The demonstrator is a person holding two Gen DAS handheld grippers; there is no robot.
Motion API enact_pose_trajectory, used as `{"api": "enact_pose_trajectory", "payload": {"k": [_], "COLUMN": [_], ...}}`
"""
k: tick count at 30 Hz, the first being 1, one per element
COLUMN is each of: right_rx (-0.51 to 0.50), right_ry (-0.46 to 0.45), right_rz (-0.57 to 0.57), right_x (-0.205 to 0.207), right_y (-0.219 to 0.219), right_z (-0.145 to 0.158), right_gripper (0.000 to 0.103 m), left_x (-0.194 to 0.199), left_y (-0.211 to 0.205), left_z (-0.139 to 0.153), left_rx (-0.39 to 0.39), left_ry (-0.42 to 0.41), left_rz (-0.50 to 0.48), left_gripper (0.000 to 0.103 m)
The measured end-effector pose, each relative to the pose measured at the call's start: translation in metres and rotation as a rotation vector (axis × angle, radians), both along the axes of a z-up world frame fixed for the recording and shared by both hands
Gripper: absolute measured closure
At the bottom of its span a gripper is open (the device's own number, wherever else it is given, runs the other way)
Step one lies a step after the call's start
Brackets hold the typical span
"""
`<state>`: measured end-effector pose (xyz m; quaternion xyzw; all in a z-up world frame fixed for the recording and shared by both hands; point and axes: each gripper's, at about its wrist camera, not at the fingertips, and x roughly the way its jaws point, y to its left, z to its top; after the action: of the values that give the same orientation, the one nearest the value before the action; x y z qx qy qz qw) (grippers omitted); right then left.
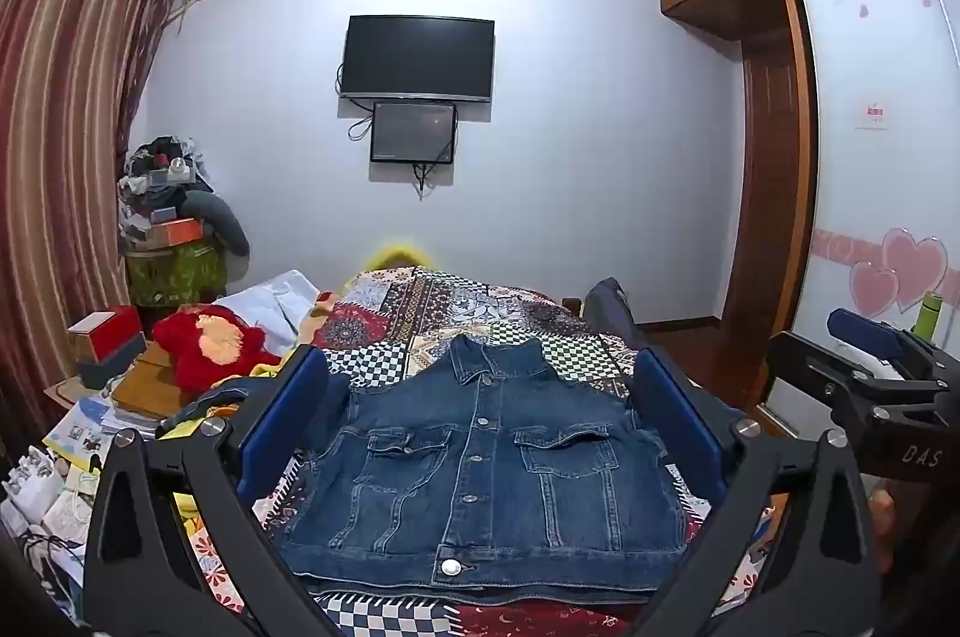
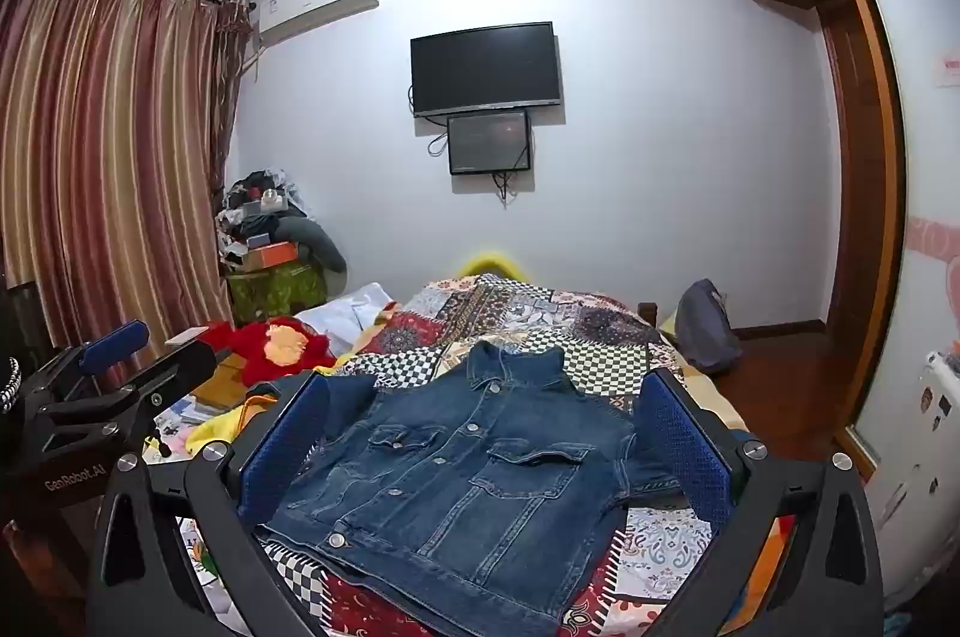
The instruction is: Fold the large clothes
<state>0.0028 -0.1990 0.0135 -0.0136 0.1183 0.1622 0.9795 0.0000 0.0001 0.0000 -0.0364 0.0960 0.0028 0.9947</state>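
On the quilt [image 1: 456, 301] the jacket [image 1: 480, 457] lies flat, sleeves tucked under; I hold both grippers [image 1: 480, 409] [image 2: 480, 433] wide open, empty, above it. Stiff denim may spring open if I pinch one layer.

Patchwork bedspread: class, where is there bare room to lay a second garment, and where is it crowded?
Free: the patchwork bedspread beyond the blue denim jacket's collar, up to the yellow headboard edge. Crowded: the left side, with a red plush toy, papers and boxes.

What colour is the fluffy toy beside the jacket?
The fluffy plush toy is bright red with an orange-yellow patch, seen best in the left wrist view.
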Motion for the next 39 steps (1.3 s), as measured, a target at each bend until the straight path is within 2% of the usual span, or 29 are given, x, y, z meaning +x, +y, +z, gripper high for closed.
{"api": "enact_pose_trajectory", "payload": {"k": [39], "right_rx": [0.009], "right_ry": [0.013], "right_rz": [-0.002], "right_x": [0.0068], "right_y": [0.0003], "right_z": [-0.0012], "right_gripper": [0.000], "left_x": [0.0074], "left_y": [0.0023], "left_z": [-0.0016], "left_rx": [0.014], "left_ry": [0.014], "left_rz": [0.000], "left_gripper": [0.000]}}
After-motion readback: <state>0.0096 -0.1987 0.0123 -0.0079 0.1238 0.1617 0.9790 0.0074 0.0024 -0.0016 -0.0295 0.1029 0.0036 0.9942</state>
